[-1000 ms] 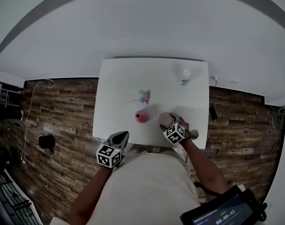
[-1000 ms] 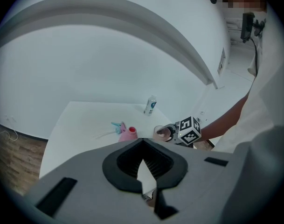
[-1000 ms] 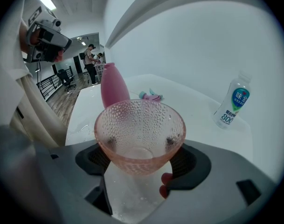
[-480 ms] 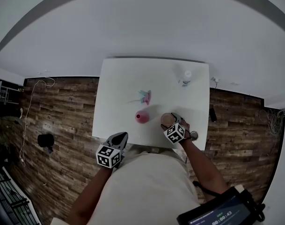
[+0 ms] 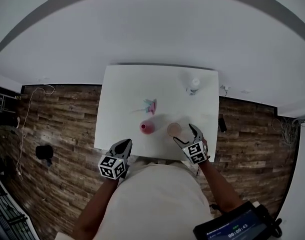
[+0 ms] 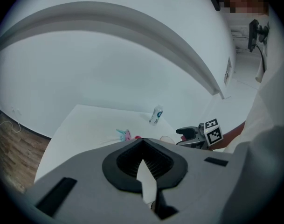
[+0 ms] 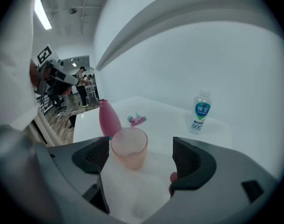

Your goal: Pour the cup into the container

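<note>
A clear pinkish cup [image 5: 174, 129] stands upright on the white table [image 5: 127, 94], just right of a pink bottle-shaped container [image 5: 147, 128]. My right gripper [image 5: 185, 134] is open close behind the cup, near the table's front edge. In the right gripper view the cup [image 7: 129, 147] stands ahead of the spread jaws, nearer the left pad and apart from both, with the pink container [image 7: 109, 118] behind it. My left gripper [image 5: 123, 146] hangs shut and empty at the table's near left edge; in its own view the left gripper [image 6: 142, 143] has its jaws together.
A small water bottle [image 5: 194, 85] stands at the table's far right, also in the right gripper view [image 7: 199, 112]. A small teal and pink object [image 5: 150, 105] lies mid-table. Wood floor surrounds the table; a white wall rises behind it.
The right gripper, which stood round the cup, now has open jaws and has drawn back toward the near edge. The cup stays on the table. The left gripper has barely moved.
</note>
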The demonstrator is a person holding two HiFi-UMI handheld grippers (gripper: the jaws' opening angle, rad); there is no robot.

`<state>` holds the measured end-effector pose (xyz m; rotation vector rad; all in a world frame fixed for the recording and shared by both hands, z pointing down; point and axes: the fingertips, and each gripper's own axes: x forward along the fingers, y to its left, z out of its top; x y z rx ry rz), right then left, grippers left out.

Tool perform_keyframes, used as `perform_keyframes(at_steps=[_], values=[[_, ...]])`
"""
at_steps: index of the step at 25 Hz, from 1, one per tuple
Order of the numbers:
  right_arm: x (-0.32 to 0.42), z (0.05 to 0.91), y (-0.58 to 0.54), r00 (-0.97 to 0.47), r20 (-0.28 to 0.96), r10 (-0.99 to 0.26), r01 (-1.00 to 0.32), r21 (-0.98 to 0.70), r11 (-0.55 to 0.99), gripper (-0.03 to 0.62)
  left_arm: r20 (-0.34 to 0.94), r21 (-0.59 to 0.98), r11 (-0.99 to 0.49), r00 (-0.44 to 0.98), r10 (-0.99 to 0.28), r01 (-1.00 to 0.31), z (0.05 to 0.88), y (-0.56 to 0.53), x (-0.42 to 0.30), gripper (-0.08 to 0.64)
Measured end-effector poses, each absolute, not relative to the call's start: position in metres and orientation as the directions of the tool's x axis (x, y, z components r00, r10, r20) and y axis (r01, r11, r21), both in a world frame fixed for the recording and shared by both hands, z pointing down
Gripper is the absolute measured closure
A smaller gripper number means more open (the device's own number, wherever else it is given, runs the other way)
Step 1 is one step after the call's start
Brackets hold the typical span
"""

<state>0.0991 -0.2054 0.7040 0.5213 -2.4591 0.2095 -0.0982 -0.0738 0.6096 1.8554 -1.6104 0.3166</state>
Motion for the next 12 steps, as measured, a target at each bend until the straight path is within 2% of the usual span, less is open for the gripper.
perform_keyframes(at_steps=[3, 8, 12], values=[[0.115, 0.662, -0.219, -0.746, 0.531, -0.402, -0.482, -0.014, 0.876, 0.172, 0.549, 0.351, -0.042, 0.242, -0.8, -0.935, 0.608, -0.078, -0.091, 0.549], [0.138, 0.608, -0.238, -0.74, 0.433, -0.514, -0.576, -0.014, 0.818, 0.257, 0.497, 0.405, -0.069, 0.284, -0.82, -0.911, 0.6, -0.091, -0.071, 0.549], [0.145, 0.571, -0.246, -0.749, 0.366, -0.553, -0.593, 0.005, 0.805, 0.318, 0.458, 0.413, -0.085, 0.287, -0.841, -0.907, 0.585, -0.099, -0.059, 0.549]])
